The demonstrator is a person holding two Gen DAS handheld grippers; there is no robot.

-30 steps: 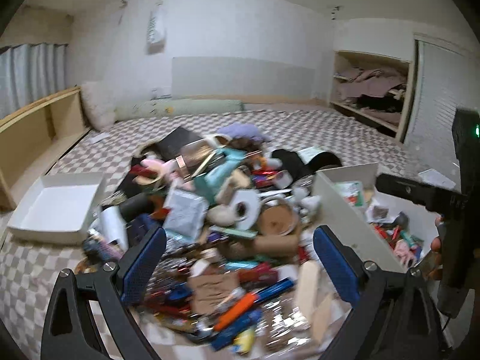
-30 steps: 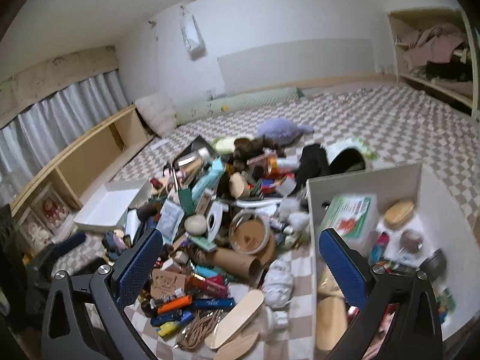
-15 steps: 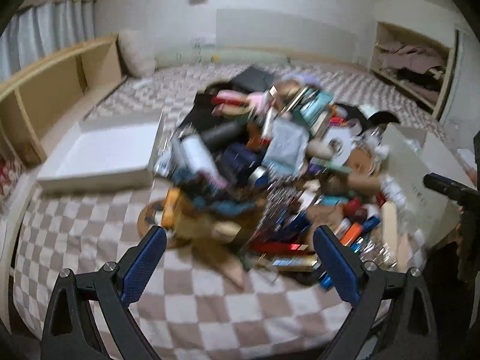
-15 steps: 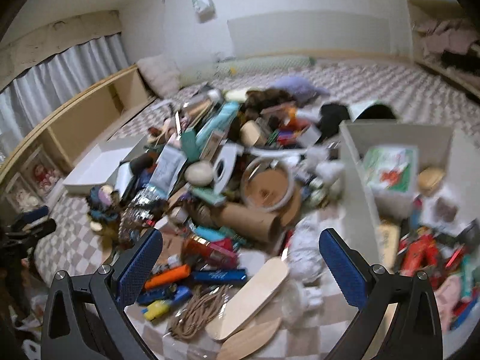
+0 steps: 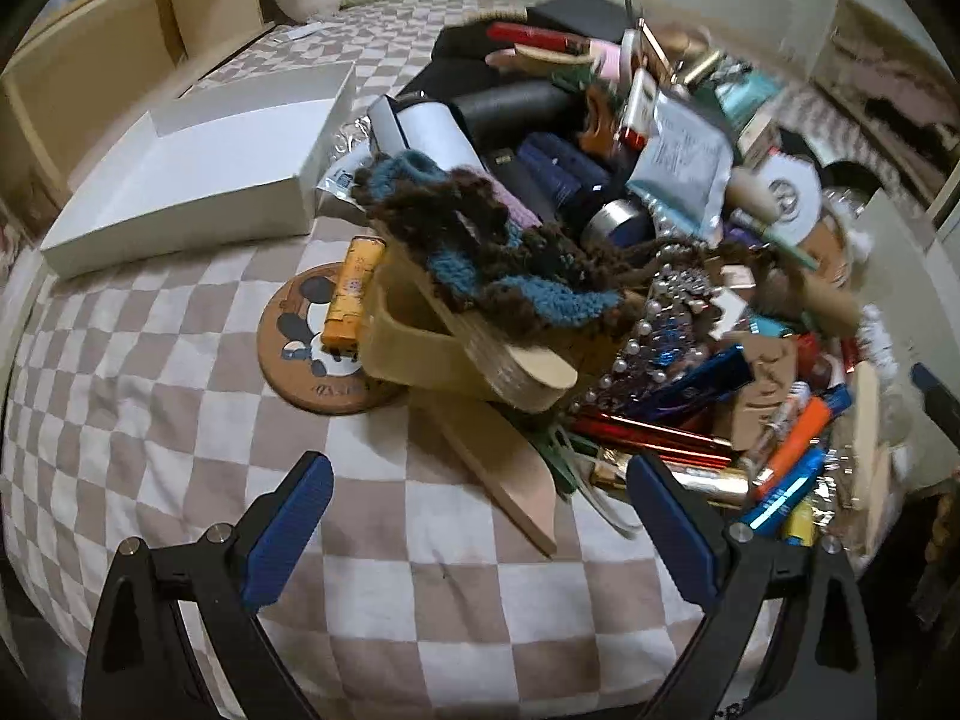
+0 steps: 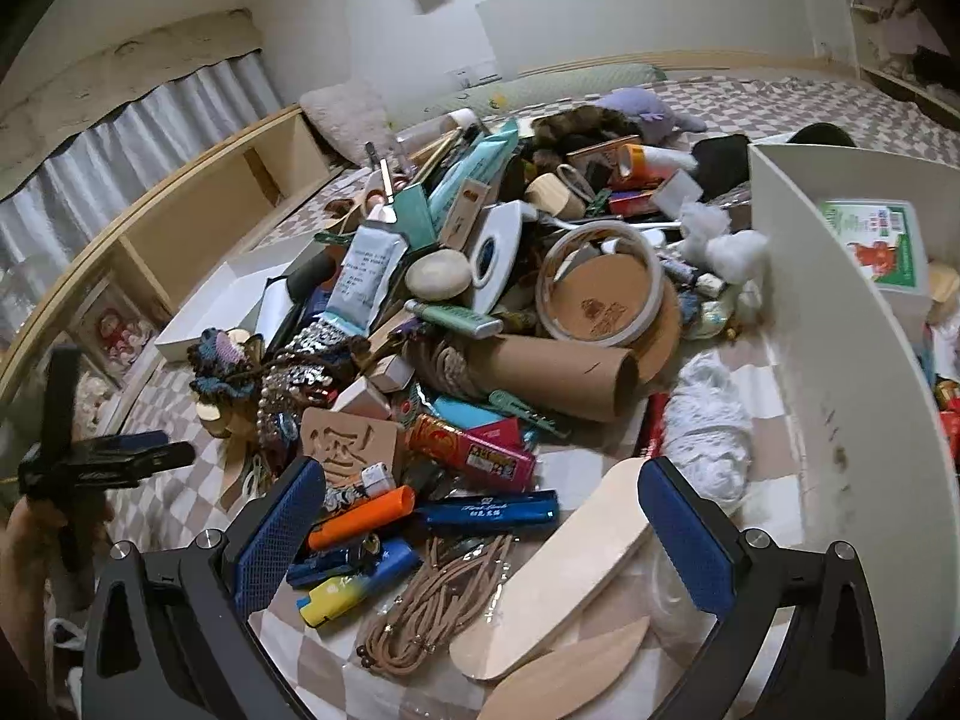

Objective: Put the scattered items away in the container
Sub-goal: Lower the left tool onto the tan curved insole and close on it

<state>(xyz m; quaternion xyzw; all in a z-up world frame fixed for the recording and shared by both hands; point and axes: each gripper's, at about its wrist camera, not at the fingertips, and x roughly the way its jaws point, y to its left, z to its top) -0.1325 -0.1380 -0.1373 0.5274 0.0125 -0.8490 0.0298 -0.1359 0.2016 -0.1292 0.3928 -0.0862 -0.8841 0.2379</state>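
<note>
Pile (image 6: 480, 312) sits ahead of both claws; container (image 6: 840, 360) just right of our right claw (image 6: 480, 531), already holding some items. Flat wooden stick (image 6: 558, 564) lies between its released jaws, long axis running near-left to far-right toward the container. Left claw (image 5: 480, 525) released, empty. Risk: we snag the cord bundle (image 6: 432, 606) beside the stick.
</note>
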